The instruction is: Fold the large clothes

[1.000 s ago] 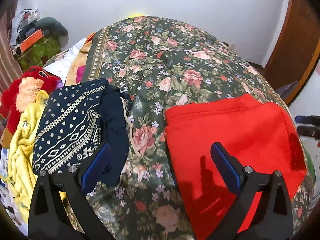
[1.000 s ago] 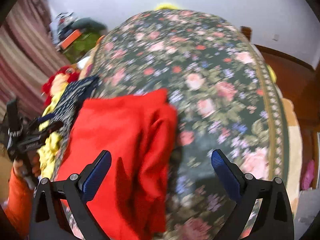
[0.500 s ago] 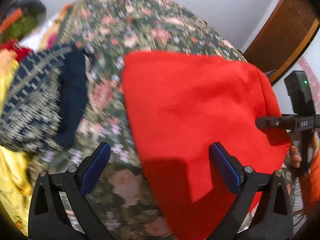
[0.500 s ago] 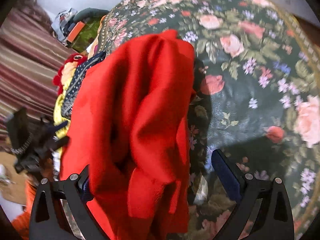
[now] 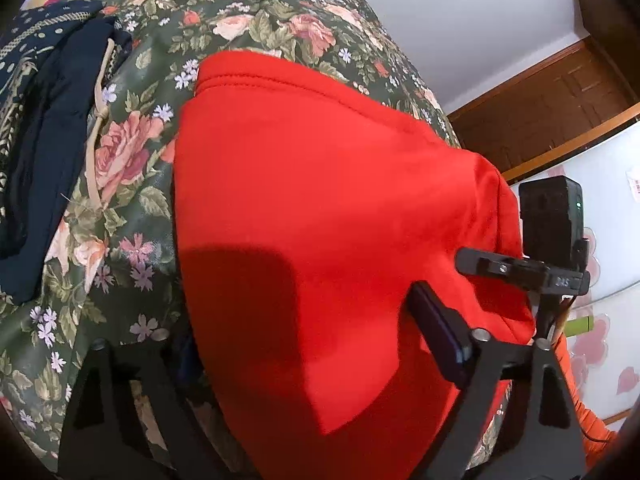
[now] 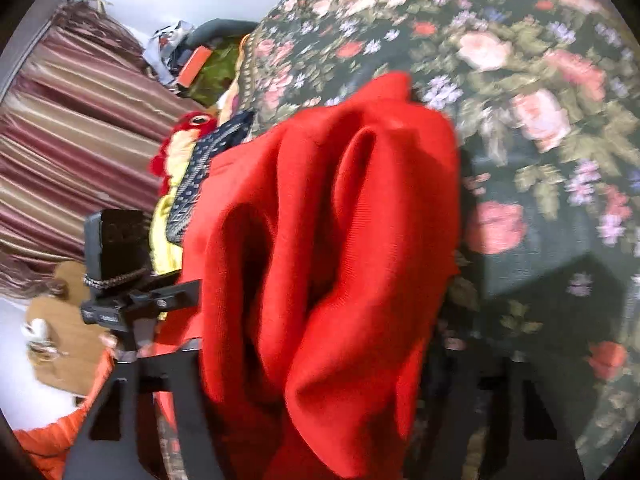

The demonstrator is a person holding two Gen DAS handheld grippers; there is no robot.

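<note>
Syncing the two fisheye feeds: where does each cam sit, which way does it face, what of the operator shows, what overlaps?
Left wrist: on the left gripper, looking forward and down along its fingers at the red garment on the floral bedspread; the right gripper and an orange sleeve show at right.
Right wrist: on the right gripper, looking at the garment's bunched folds; the left gripper shows at left, striped curtain behind.
Shared: red garment, bedspread, navy patterned cloth, each other's gripper.
</note>
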